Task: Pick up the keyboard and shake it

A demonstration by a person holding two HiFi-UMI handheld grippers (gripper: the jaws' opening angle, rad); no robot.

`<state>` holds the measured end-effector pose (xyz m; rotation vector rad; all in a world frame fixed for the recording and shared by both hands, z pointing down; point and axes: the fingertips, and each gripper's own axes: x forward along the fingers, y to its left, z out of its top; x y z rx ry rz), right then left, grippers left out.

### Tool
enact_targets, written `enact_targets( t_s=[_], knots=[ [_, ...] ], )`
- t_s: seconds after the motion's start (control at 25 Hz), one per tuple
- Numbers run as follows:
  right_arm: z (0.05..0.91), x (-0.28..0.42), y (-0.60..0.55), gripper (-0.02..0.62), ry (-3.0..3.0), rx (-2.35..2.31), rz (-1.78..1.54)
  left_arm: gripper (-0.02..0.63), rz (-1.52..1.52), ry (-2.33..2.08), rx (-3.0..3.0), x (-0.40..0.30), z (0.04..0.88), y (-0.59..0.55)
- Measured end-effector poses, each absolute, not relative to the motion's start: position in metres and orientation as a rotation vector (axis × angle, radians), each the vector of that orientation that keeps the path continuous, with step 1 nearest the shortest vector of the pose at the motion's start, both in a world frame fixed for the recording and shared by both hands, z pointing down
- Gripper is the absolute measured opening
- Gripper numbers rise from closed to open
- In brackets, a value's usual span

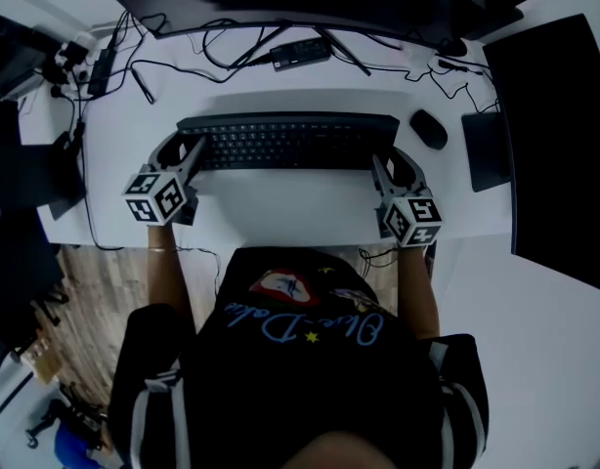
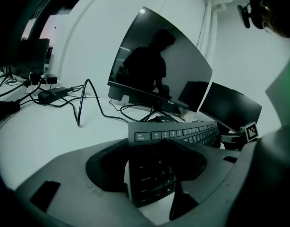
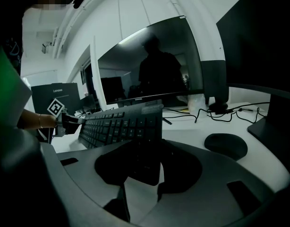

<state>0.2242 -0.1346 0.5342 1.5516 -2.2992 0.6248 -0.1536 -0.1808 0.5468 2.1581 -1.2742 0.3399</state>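
A black keyboard (image 1: 285, 143) lies crosswise over the white desk (image 1: 280, 213), with a gripper at each end. My left gripper (image 1: 188, 152) is closed over its left end, and in the left gripper view the Esc corner of the keyboard (image 2: 154, 141) sits between the dark jaws of that gripper (image 2: 152, 167). My right gripper (image 1: 383, 162) grips the right end. In the right gripper view the keyboard (image 3: 121, 124) rises tilted out of the right gripper (image 3: 145, 167), its far edge off the desk.
A black mouse (image 1: 428, 128) sits just right of the keyboard, beside a dark pad (image 1: 486, 149). Behind are a monitor (image 2: 159, 65), loose cables (image 1: 232, 52) and a power brick (image 1: 300, 52). A large dark panel (image 1: 559, 145) lies far right. The desk's front edge is by the person's body.
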Motion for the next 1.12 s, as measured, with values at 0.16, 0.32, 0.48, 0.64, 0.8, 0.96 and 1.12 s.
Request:
enact_targets(
  t_s=[0.16,0.32,0.48,0.64,0.8,0.96,1.12],
  knots=[
    [0.546,0.225,-0.135,0.140,-2.276,1.539,0.674,0.227,0.364,-1.267,2.142,-0.153,0.555,-0.181],
    [0.557,0.224,-0.134,0.140,-2.256,1.527,0.730,0.227,0.382,-1.276,2.139,-0.153,0.558,-0.184],
    [0.567,0.224,-0.136,0.140,-2.236,1.511,0.781,0.227,0.401,-1.278,2.131,-0.153,0.562,-0.187],
    [0.575,0.224,-0.138,0.140,-2.216,1.493,0.826,0.226,0.418,-1.278,2.120,-0.153,0.567,-0.189],
    [0.582,0.221,-0.140,0.137,-2.205,1.472,0.854,0.227,0.424,-1.284,2.109,-0.154,0.572,-0.192],
    [0.585,0.221,-0.142,0.137,-2.199,1.458,0.882,0.227,0.431,-1.285,2.092,-0.155,0.575,-0.194],
    [0.588,0.219,-0.145,0.137,-2.192,1.446,0.899,0.227,0.434,-1.285,2.073,-0.156,0.580,-0.195]
  ],
)
